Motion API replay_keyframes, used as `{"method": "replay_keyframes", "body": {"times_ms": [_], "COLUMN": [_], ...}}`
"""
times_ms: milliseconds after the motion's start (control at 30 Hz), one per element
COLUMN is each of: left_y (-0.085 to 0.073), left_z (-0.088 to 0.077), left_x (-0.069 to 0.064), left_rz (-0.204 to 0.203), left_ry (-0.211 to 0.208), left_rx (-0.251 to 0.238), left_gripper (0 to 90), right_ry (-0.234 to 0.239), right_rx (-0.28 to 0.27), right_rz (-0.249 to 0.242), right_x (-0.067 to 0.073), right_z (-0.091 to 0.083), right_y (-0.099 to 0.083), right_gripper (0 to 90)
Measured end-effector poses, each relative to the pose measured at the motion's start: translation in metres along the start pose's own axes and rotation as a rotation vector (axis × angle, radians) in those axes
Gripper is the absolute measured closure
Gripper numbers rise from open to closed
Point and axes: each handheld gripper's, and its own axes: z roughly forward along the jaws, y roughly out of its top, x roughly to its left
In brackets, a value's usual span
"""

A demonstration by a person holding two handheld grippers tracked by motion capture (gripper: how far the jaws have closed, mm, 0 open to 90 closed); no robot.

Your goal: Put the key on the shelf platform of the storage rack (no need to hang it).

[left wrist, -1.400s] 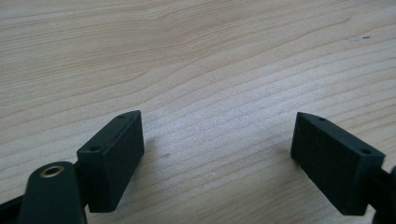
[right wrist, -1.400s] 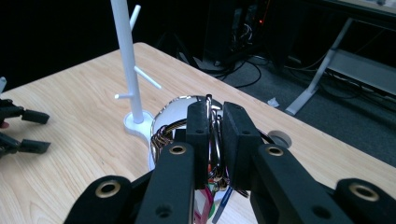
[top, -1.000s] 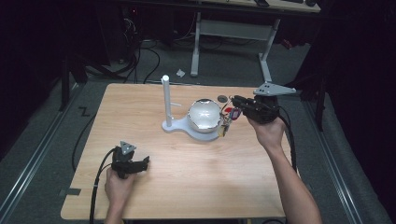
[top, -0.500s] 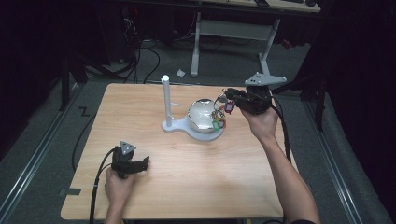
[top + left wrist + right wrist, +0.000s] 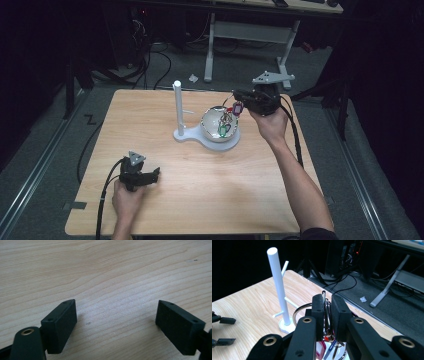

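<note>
Key ring bunch (image 5: pixel 229 116): from up high we count one, hanging from the right gripper (image 5: pixel 239 102) over the one white bowl (image 5: pixel 212 125), beside one white post (image 5: pixel 177 107). The left gripper (image 5: pixel 155 173) rests on the table (image 5: pixel 150 120). Its own view: jaws wide apart, nothing between. Right gripper view: jaws pinch the rings (image 5: pixel 326 312).

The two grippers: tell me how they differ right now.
The left gripper rests low on the table with its jaws wide apart and nothing between them. The right gripper is raised beside the bowl, its jaws clamped on a key ring with tags hanging. Both have black jaws and a trailing cable.
</note>
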Motion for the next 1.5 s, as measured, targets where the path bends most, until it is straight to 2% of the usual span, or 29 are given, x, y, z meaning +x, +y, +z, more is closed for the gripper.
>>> {"method": "replay_keyframes", "body": {"times_ms": [433,733,1500], "left_y": [0.000,0.000,0.000], "left_z": [0.000,0.000,0.000], "left_x": [0.000,0.000,0.000], "left_rz": [-0.001,0.000,0.000], "left_ry": [0.000,0.001,0.000], "left_rx": [-0.001,0.000,-0.001], "left_gripper": [17.8,17.8,17.8], "right_ry": [-0.008,-0.007,0.014], "right_rx": [0.027,0.062,0.111], "right_rz": [0.030,0.036,0.065], "right_x": [-0.005,0.000,0.000], "right_z": [0.026,0.047,0.071], "right_y": [-0.007,-0.016,-0.040], "right_gripper": [82.2,82.2,82.1]}}
